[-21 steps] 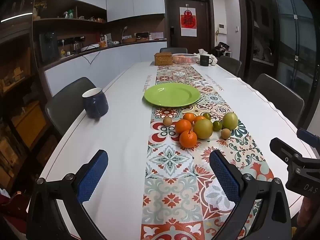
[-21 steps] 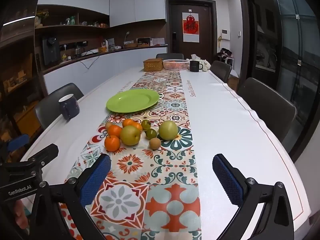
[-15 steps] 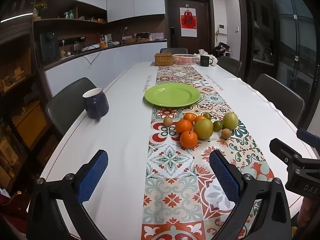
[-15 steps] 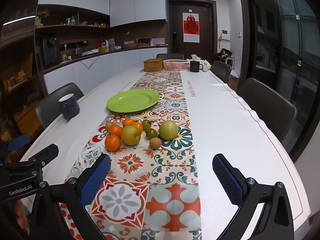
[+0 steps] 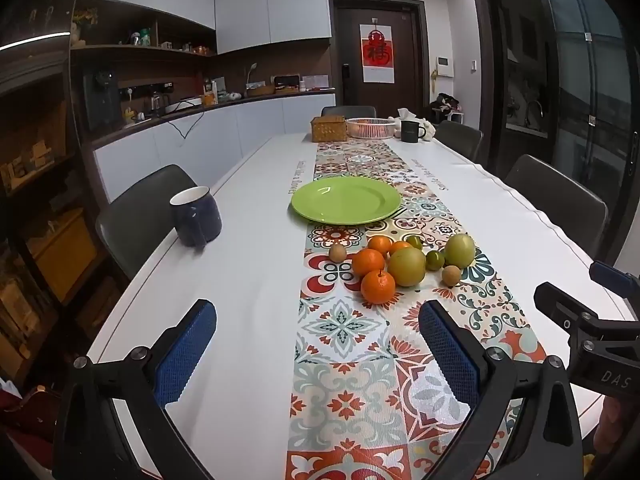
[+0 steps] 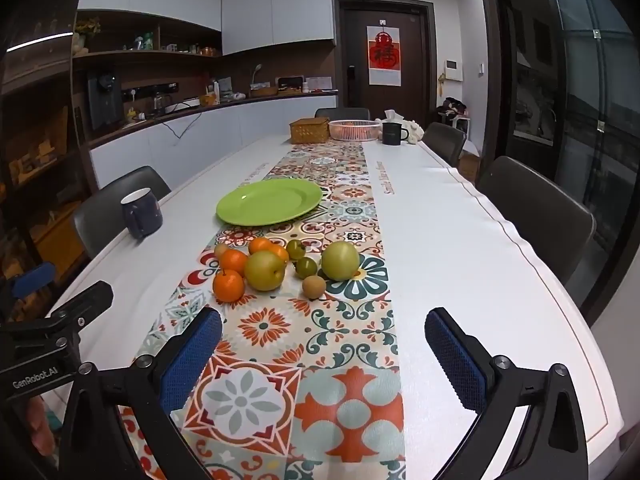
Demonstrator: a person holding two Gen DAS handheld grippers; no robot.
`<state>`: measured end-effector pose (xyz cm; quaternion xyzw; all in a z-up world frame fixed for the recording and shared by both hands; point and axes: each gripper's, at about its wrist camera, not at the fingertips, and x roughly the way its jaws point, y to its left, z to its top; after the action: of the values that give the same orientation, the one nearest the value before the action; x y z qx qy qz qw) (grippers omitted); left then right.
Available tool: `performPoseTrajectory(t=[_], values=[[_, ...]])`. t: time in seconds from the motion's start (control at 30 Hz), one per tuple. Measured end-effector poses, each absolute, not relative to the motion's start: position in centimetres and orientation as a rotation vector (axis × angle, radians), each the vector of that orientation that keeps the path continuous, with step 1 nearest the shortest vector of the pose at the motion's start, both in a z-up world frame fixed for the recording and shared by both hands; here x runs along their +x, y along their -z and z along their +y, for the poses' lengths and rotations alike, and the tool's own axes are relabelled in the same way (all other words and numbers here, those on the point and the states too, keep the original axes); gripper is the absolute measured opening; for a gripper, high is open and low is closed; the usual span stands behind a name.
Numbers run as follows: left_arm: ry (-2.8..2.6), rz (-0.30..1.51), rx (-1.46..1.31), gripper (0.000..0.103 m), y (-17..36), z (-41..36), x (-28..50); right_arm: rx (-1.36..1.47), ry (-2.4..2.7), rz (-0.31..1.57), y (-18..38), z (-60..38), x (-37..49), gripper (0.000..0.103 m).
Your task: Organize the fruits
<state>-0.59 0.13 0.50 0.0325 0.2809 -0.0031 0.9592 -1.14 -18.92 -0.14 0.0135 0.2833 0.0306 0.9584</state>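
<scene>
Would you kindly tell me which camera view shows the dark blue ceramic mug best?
The left wrist view: there the dark blue ceramic mug appears larger, its white inside and handle plain. The right wrist view shows the mug smaller, farther toward the picture's left edge.

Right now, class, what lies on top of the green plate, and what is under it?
Nothing lies on the green plate; it is bare, and the fruits sit in front of it. Under it is the patterned table runner. The part beneath the plate is hidden.
</scene>
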Motion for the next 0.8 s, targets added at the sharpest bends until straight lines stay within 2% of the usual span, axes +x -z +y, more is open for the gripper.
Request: performPoseTrajectory(t=[0.8], values=[[0.008, 0.57, 0.067, 0.103, -0.72, -0.14, -0.78, 0.027, -0.061, 0.568, -0.03, -18.82, -1.43, 0.102]])
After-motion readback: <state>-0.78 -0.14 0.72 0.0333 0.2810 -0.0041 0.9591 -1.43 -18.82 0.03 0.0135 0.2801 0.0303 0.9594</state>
